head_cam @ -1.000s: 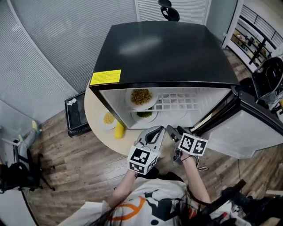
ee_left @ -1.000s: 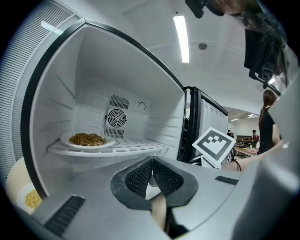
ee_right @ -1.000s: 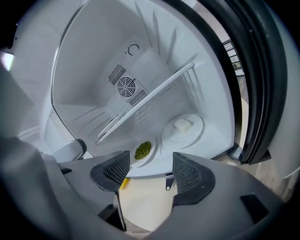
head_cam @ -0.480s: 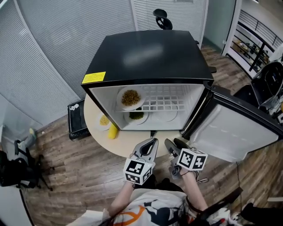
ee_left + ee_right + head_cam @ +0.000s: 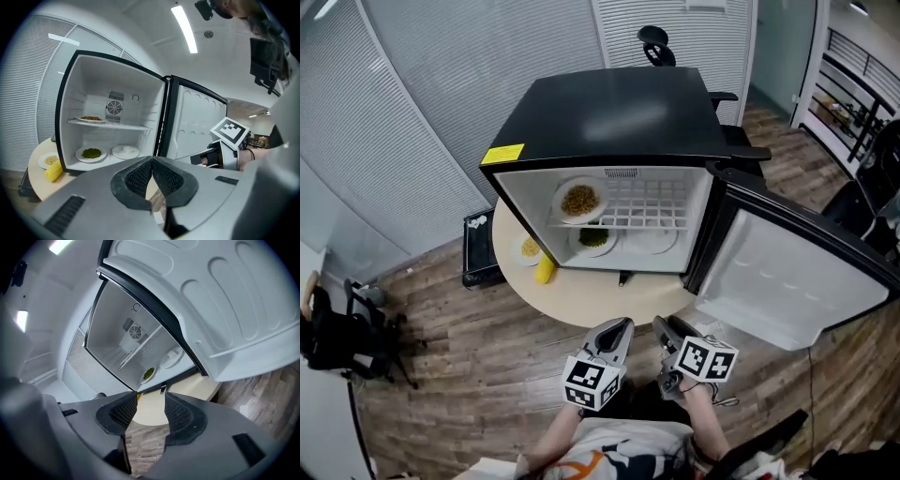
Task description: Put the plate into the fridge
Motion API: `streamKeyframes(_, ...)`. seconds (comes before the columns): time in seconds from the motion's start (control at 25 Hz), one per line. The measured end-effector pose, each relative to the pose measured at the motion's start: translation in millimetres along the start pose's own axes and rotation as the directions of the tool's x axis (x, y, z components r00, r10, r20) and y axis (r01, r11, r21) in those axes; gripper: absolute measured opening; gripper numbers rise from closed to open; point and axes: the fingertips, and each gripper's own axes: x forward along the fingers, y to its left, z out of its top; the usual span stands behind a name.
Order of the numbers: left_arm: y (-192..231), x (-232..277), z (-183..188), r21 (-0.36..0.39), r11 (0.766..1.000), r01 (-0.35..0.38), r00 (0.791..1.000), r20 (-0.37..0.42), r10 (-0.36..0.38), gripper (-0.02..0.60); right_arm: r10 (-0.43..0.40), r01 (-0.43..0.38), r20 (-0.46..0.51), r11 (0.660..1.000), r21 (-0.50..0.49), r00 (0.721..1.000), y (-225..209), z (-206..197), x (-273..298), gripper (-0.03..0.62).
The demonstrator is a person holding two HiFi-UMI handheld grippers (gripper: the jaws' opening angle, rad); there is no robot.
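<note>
A black fridge stands open on a round table, its door swung to the right. Inside, one plate with brown food sits on the shelf, and a plate with greens and a white plate lie below. Outside to the left lie a plate of yellow food and a corn cob. My left gripper is shut and empty, well short of the table. My right gripper is beside it; its jaws have just been closing, a gap remains and nothing is between them.
A black box stands on the wood floor left of the table. An office chair is behind the fridge and another chair at far left. The open door reaches out over the floor on my right.
Both grippers have drawn back from the fridge toward the person, away from the table edge. The right gripper's jaws stand narrower than before. The plates have not moved.
</note>
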Motion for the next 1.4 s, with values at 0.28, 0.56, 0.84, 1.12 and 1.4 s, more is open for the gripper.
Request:
streamKeyframes(0.28,-11.6,-12.8,-2.2,0.032,0.999,0.001,1.0,-0.015,0.0,0.013,0.036,-0.036,0.026,0.999,0.011,0.999,8.7,-3.9,-13.2,0.156)
streamKeyframes(0.56,-12.5,-33.2,0.1,0.052,0.998,0.038,0.999,0.001,-0.038,0.013,0.081,-0.08,0.103,0.997,-0.011,0.991,42.2,5.1,-29.8,0.063)
streamKeyframes(0.84,2.0,-81.2,-3.9,0.04,0.998,0.057,0.998,0.032,-0.058,0.012,0.078,-0.072,0.122,0.996,-0.05,0.989,87.7,-24.9,-39.9,0.035)
streamKeyframes(1.12,11.7,-137.9,-25.5,0.019,0.997,0.075,0.996,0.042,-0.076,0.013,0.068,-0.064,0.118,0.997,-0.042,0.991,120.9,-78.6,-51.4,0.028)
streamKeyframes(1.4,11.3,-177.1,-36.4,0.0,0.995,0.099,0.993,0.071,-0.099,0.014,0.072,-0.068,0.121,0.997,-0.033,0.99,147.0,-121.2,-68.2,0.025)
